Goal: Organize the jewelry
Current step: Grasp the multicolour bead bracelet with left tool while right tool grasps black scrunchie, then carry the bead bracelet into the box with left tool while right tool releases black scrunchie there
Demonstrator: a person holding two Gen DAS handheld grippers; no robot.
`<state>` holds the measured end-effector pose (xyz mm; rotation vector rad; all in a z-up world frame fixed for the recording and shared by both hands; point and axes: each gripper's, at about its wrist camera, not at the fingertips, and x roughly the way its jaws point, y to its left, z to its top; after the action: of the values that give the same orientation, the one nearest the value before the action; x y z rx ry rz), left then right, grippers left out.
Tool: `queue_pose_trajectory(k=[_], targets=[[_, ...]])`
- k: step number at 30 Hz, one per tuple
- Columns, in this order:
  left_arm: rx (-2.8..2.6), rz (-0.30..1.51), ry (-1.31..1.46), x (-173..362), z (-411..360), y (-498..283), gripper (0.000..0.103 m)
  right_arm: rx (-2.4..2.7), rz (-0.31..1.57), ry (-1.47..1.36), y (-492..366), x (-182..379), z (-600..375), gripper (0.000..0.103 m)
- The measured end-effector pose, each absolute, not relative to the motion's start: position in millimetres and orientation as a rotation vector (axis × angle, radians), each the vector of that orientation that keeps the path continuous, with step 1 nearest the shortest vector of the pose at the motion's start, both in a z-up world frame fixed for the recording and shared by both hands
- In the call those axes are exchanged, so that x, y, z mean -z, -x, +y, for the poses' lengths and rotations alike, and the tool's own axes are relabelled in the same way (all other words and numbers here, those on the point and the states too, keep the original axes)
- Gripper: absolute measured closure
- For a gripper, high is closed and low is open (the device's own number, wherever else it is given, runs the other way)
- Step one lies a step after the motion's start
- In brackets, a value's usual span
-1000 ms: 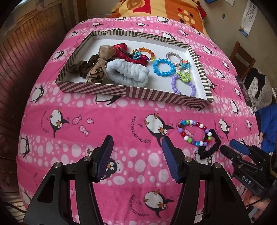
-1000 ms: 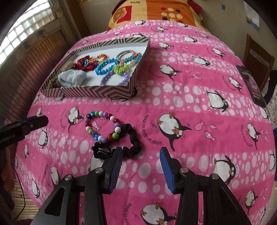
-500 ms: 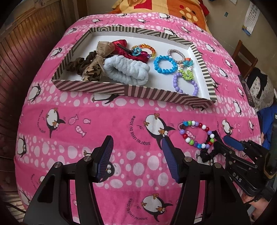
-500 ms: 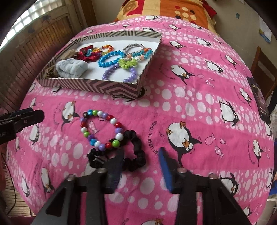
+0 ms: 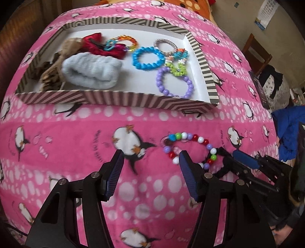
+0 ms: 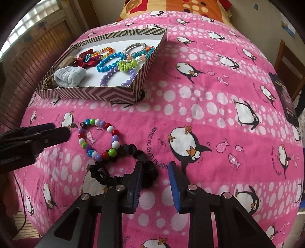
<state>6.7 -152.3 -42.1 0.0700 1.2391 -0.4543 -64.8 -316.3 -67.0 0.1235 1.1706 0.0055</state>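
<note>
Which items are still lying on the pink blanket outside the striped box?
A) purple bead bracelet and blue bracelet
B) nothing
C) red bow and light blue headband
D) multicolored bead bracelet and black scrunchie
D: the multicolored bead bracelet and black scrunchie lie on the blanket in front of the striped box.

A bed under a pink fleece penguin-print blanket carries everything. On it lie a striped cardboard tray, a multicoloured beaded bracelet touching a black fabric scrunchie, and a dark booklet near the right edge.

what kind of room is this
Probably a bedroom: the work happens on a bed with a pink penguin-print fleece blanket, an orange patterned pillow at its head, and a wooden chair beside it.
</note>
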Motion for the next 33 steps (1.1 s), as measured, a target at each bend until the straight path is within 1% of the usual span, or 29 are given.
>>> queue_pose_trajectory(k=[5, 6, 7, 8, 9, 10, 12, 14, 25, 33], targets=[[0.471, 1.256, -0.117, 58, -172, -9, 0.044, -0.01, 1.144, -0.137, 65, 67, -319, 0.077], [0.465, 1.233, -0.123, 58, -173, -8, 0.048, -0.007, 1.133, -0.142, 65, 67, -319, 0.077], [0.461, 1.214, -0.127, 58, -174, -7, 0.056, -0.004, 1.123, -0.156, 66, 68, -320, 0.077], [0.452, 1.205, -0.142, 58, -174, -7, 0.075, -0.004, 1.123, -0.168, 65, 69, -320, 0.082], [0.438, 1.195, -0.16, 58, -173, -9, 0.088, -0.011, 1.123, -0.171, 65, 70, -320, 0.091], [0.442, 1.198, -0.148, 58, -171, -11, 0.094, -0.018, 1.119, -0.163, 66, 69, -318, 0.094], [0.457, 1.229, -0.094, 56, -162, -16, 0.095, -0.027, 1.117, -0.148, 64, 66, -315, 0.097], [0.449, 1.222, -0.084, 52, -156, -17, 0.095, -0.041, 1.107, -0.135, 64, 60, -312, 0.097], [0.441, 1.143, -0.068, 18, -138, -6, 0.095, -0.07, 1.045, -0.121, 63, 24, -306, 0.098], [0.438, 1.122, -0.067, 5, -127, 0, 0.095, -0.09, 1.031, -0.109, 66, 17, -297, 0.098]])
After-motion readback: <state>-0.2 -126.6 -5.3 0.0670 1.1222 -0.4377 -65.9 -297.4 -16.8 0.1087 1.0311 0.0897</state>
